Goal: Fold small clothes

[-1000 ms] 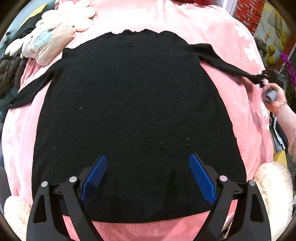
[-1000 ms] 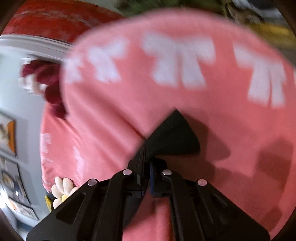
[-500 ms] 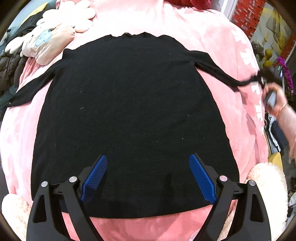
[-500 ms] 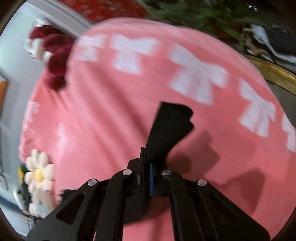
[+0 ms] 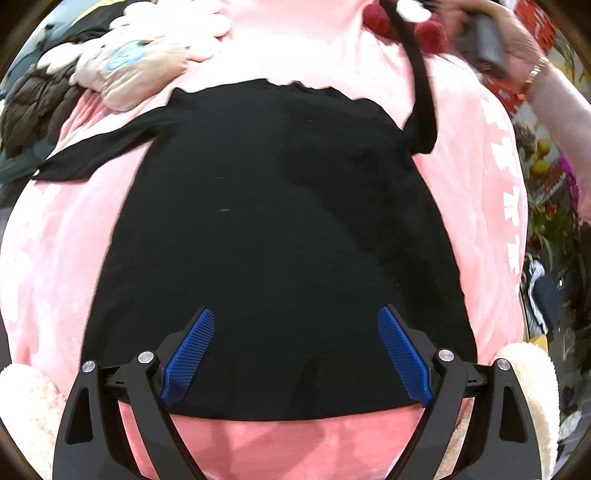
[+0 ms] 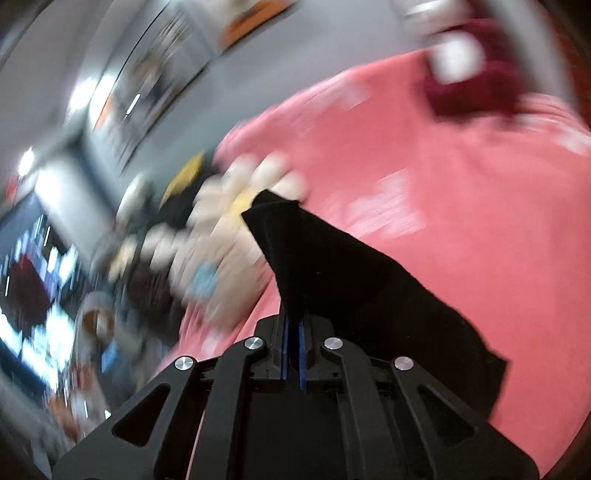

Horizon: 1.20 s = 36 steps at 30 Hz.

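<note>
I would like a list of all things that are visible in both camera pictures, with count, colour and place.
sweater: one, black, spread flat on the blanket; its right sleeve is lifted up.
blanket: one, pink with white bows, under the sweater.
flower cushion: one, cream with a blue spot, far left on the blanket.
dark clothes: one pile, brown and grey, at the far left edge.
red plush toy: one, dark red and white, at the far end.
left gripper: one, black with blue pads, open above the sweater's hem.
right gripper: one, black, shut on the sleeve.
right hand: one, wearing a bracelet, far right.
</note>
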Motion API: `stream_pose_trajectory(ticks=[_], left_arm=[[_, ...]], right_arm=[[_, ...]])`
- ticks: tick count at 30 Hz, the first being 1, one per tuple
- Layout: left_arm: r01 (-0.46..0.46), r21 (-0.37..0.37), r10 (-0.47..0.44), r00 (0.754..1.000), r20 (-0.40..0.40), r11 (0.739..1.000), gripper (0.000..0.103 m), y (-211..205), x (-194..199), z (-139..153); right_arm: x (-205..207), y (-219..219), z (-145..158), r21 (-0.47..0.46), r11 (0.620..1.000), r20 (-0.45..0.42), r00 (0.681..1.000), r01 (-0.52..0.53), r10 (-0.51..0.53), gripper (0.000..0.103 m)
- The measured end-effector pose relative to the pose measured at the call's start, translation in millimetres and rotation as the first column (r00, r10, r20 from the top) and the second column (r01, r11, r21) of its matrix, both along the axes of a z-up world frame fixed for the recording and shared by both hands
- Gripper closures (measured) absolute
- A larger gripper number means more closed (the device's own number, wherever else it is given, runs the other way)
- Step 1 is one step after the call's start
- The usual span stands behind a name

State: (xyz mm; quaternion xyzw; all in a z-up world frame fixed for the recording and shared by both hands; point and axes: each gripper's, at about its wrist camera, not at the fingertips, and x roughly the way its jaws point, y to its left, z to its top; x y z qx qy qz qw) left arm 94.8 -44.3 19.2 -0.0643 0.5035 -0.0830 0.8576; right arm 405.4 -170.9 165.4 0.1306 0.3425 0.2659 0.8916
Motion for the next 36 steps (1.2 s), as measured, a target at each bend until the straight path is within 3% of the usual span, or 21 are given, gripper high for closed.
stream_pose_trajectory(ticks=[3, 5, 8, 10, 11, 12, 15, 18, 22, 23, 26, 28, 29, 32, 33, 36], left_arm=[[-0.043, -0.013, 0.043, 0.999, -0.008, 0.999, 0.015, 21.2, -1.5, -1.8], [-0.067, -0.023, 0.066, 0.998, -0.016, 0.998, 0.015, 35.2, 1.1, -4.1], [-0.107, -0.054, 0.105, 0.994, -0.032, 0.993, 0.015, 58.9, 14.6, -6.3], [-0.133, -0.088, 0.13, 0.991, -0.04, 0.987, 0.015, 76.8, 33.6, -5.6], [-0.146, -0.117, 0.143, 0.989, -0.038, 0.982, 0.015, 86.2, 45.9, -4.7], [-0.161, -0.143, 0.157, 0.987, -0.036, 0.977, 0.015, 95.5, 61.3, -3.9], [-0.193, -0.187, 0.192, 0.981, -0.027, 0.963, 0.015, 113.6, 110.3, -1.9], [-0.256, -0.23, 0.251, 0.967, -0.052, 0.939, 0.015, 125.5, 180.0, -8.5], [-0.328, -0.259, 0.31, 0.945, -0.11, 0.908, 0.015, 132.6, 244.0, -32.1], [-0.33, -0.264, 0.313, 0.944, -0.107, 0.906, 0.019, 131.1, 253.8, -36.6], [-0.325, -0.27, 0.308, 0.946, -0.105, 0.906, 0.059, 125.0, 278.6, -46.8], [-0.326, -0.227, 0.316, 0.946, -0.077, 0.918, 0.084, 122.1, 289.3, -43.8], [-0.323, -0.216, 0.315, 0.946, -0.074, 0.921, 0.096, 123.6, 292.3, -43.4], [-0.318, -0.185, 0.306, 0.947, -0.094, 0.93, 0.095, 126.5, 300.1, -53.2], [-0.3, -0.161, 0.291, 0.954, -0.075, 0.94, 0.091, 125.1, 298.8, -55.8], [-0.237, -0.047, 0.236, 0.972, -0.018, 0.97, 0.091, 112.1, 297.8, -50.7]], right_arm=[[-1.3, 82.0, -58.5, -0.114, 0.983, -0.121, 0.984, -0.142, 0.128, 0.092], [-15.5, 125.9, -108.2, -0.217, 0.948, -0.212, 0.959, -0.234, 0.188, 0.087], [-45.6, 134.0, -131.0, -0.294, 0.923, -0.204, 0.96, -0.249, 0.194, 0.087], [-60.4, 91.5, -130.4, -0.256, 0.958, -0.191, 0.978, -0.131, 0.083, 0.085], [-69.7, 59.4, -130.6, -0.248, 0.968, -0.185, 0.983, -0.046, -0.001, 0.076], [-80.2, 35.6, -129.1, -0.259, 0.965, -0.172, 0.982, 0.029, -0.075, 0.067], [-107.0, -39.8, -133.6, -0.341, 0.916, -0.138, 0.952, 0.213, -0.273, 0.064], [-112.5, -78.8, -148.1, -0.384, 0.886, -0.182, 0.92, 0.26, -0.348, 0.064], [-98.6, -86.5, -161.8, -0.374, 0.886, -0.199, 0.91, 0.273, -0.364, 0.064], [-89.5, -84.2, -168.5, -0.372, 0.887, -0.21, 0.906, 0.273, -0.367, 0.064], [-82.6, -95.1, -182.6, -0.369, 0.887, -0.215, 0.903, 0.277, -0.371, 0.069], [-77.1, -113.6, -174.3, -0.364, 0.87, -0.18, 0.891, 0.333, -0.417, 0.094], [-77.9, -126.8, -166.8, -0.336, 0.86, -0.16, 0.876, 0.385, -0.455, 0.097], [-77.4, -156.7, -185.8, -0.359, 0.842, -0.202, 0.847, 0.403, -0.492, 0.094], [-80.4, -161.5, -201.9, -0.356, 0.855, -0.236, 0.849, 0.378, -0.473, 0.089], [-87.9, -152.5, -187.5, -0.388, 0.861, -0.199, 0.883, 0.328, -0.425, 0.085]])
